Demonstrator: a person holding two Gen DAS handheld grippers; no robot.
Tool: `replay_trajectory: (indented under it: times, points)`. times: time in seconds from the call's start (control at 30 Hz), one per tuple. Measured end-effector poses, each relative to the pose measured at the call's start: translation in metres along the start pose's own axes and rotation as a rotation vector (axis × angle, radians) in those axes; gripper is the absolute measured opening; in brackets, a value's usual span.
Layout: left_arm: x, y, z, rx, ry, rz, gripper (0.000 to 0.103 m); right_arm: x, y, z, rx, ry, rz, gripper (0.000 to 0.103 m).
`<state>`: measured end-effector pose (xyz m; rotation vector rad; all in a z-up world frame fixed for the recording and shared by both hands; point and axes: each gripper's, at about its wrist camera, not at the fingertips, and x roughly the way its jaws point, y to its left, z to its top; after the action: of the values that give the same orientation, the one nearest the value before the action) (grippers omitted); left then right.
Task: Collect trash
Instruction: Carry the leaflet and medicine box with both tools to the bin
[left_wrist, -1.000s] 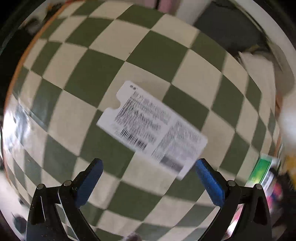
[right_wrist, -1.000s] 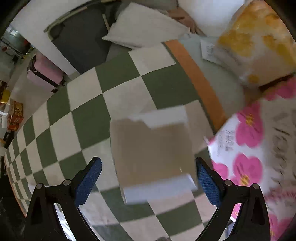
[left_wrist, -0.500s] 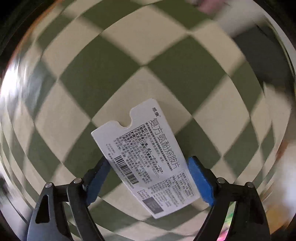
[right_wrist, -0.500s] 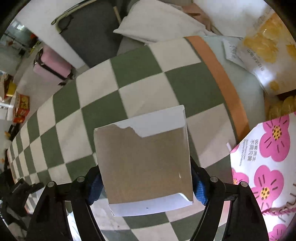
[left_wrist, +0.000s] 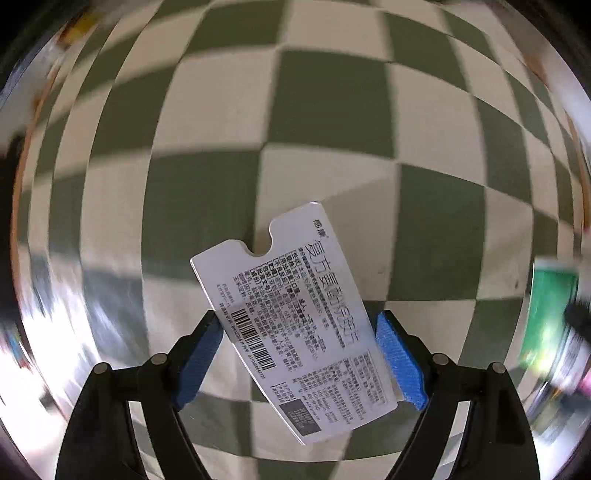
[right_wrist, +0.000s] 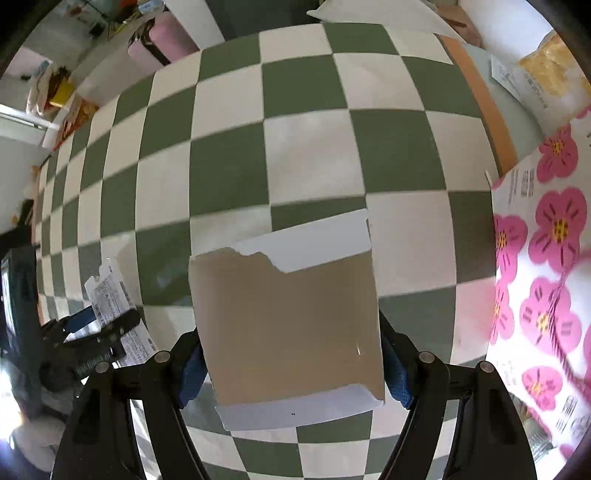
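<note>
My left gripper is shut on a white medicine packet with black print and a barcode, held above the green-and-white checkered cloth. My right gripper is shut on a torn brown-and-white cardboard piece, held above the same cloth. The left gripper with its packet also shows at the left of the right wrist view.
A pink-flowered white bag lies at the right. A yellow snack bag and an orange cloth border are at the far right. A pink suitcase stands beyond. A green package shows blurred at the right.
Both grippers closed from open onto their items and lifted them off the cloth; the left packet turned more upright, and the left camera swung, blurring the background.
</note>
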<state>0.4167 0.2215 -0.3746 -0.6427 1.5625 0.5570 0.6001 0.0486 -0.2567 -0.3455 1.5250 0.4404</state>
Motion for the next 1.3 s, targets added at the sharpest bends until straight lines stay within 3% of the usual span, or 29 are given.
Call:
replay_trajectory:
  times: [0.1, 0.23, 0.37, 0.5, 0.8, 0.93, 1.3]
  points:
    - [0.004, 0.012, -0.01, -0.105, 0.006, -0.008, 0.085, 0.008, 0.004, -0.001, 0.009, 0.006, -0.019, 0.08]
    - [0.01, 0.031, -0.019, -0.156, 0.005, -0.009, 0.085, 0.022, 0.017, -0.002, 0.015, 0.009, -0.036, 0.082]
    - [0.018, 0.024, -0.033, -0.159, -0.036, -0.005, 0.084, 0.029, 0.022, -0.002, 0.013, 0.006, -0.06, 0.083]
    - [0.015, 0.008, -0.054, -0.15, -0.062, 0.0, 0.074, 0.033, 0.028, -0.002, 0.007, 0.001, -0.08, 0.082]
    - [0.008, 0.006, -0.057, -0.114, -0.081, -0.001, 0.073, 0.037, 0.045, -0.008, -0.013, -0.036, -0.105, 0.076]
    - [-0.031, -0.021, -0.051, -0.075, -0.119, 0.014, 0.073, 0.028, 0.045, -0.019, 0.003, -0.058, -0.087, 0.076]
    - [-0.114, -0.025, -0.116, 0.1, -0.336, 0.047, 0.073, -0.019, 0.076, -0.084, -0.012, -0.174, -0.07, 0.076]
